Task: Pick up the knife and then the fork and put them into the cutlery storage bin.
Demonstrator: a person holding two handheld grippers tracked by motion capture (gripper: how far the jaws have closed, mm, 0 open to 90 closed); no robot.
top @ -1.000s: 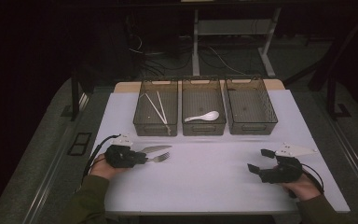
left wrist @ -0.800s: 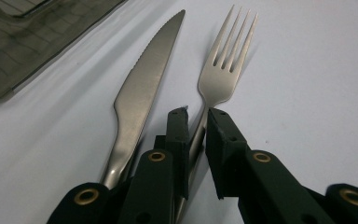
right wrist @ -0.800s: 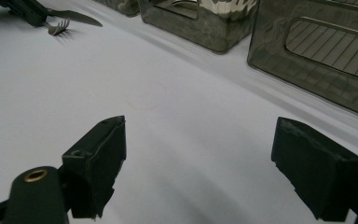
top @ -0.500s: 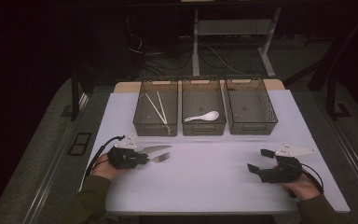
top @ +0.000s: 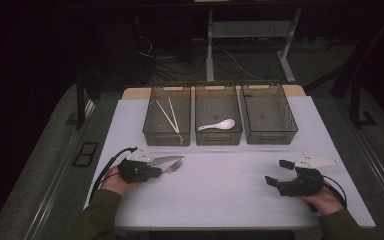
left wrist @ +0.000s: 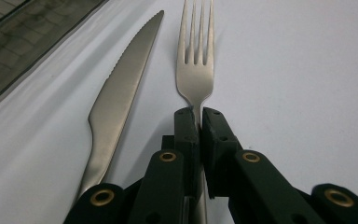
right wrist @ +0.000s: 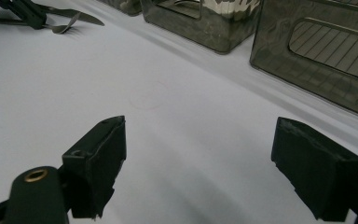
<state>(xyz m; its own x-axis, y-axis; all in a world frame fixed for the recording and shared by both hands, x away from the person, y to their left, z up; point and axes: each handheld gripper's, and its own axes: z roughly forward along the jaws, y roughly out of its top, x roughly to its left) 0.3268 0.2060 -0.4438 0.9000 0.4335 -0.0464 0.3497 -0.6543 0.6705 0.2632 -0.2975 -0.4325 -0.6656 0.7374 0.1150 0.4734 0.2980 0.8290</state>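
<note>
The fork (left wrist: 195, 70) is lying near the table's left edge, its neck being clamped by the just-closing left gripper (left wrist: 198, 116); the right gripper (right wrist: 198, 163) is gaping over bare table.

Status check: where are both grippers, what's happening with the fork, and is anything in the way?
Left gripper just closed, clamped on the silver metal fork at its neck. Right gripper open, idle. Silver table knife lies beside the fork, apart.

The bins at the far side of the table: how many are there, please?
3, side by side in a row: the left bin holds chopsticks, the middle bin holds a white spoon, the right bin looks empty.
</note>
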